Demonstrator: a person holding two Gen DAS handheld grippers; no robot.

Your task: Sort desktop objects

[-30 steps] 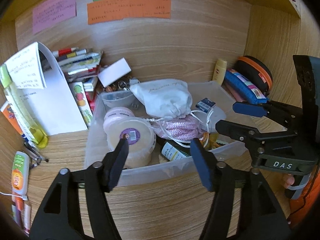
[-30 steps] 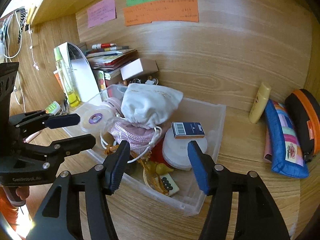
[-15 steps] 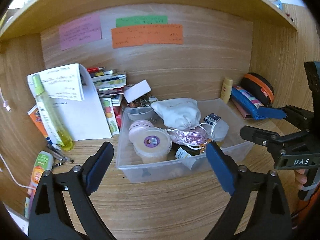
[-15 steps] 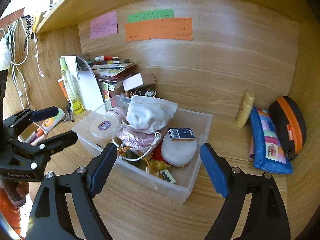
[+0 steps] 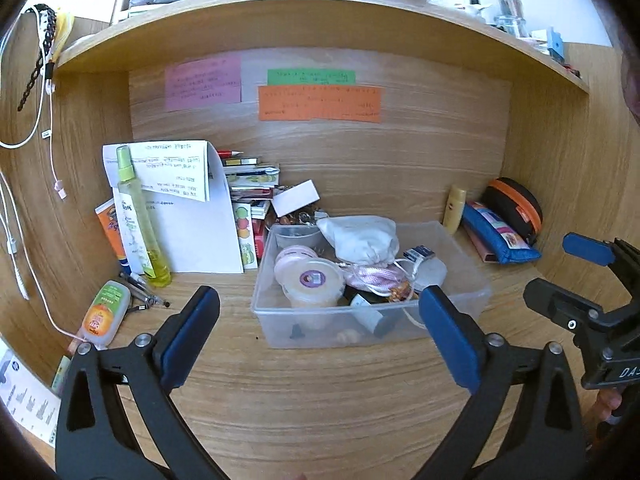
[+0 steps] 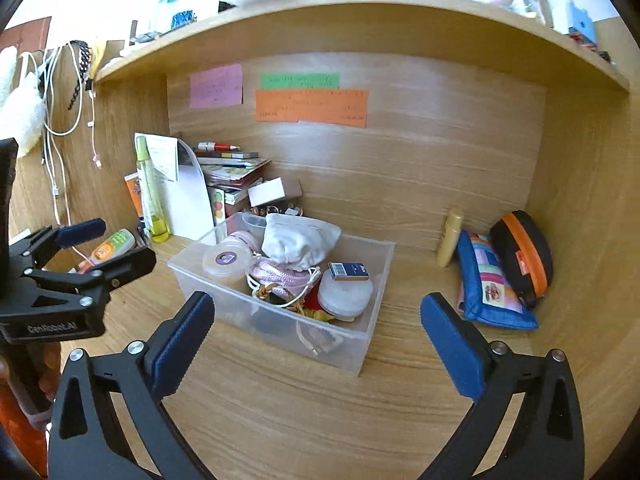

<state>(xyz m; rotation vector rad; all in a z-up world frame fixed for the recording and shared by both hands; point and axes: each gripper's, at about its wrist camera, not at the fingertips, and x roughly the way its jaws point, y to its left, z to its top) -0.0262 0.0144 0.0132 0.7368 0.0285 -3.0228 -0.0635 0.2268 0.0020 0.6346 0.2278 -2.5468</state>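
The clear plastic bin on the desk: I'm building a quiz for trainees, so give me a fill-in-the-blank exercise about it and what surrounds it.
1. The white drawstring pouch lies inside the clear plastic ____.
2. The left claw and the right claw both hold ____.
3. Of the three notes on the back wall, the orange note sits directly below the ____ one.
4. The blue pencil case lies on the desk, ____ the bin.

Missing words: bin; nothing; green; outside
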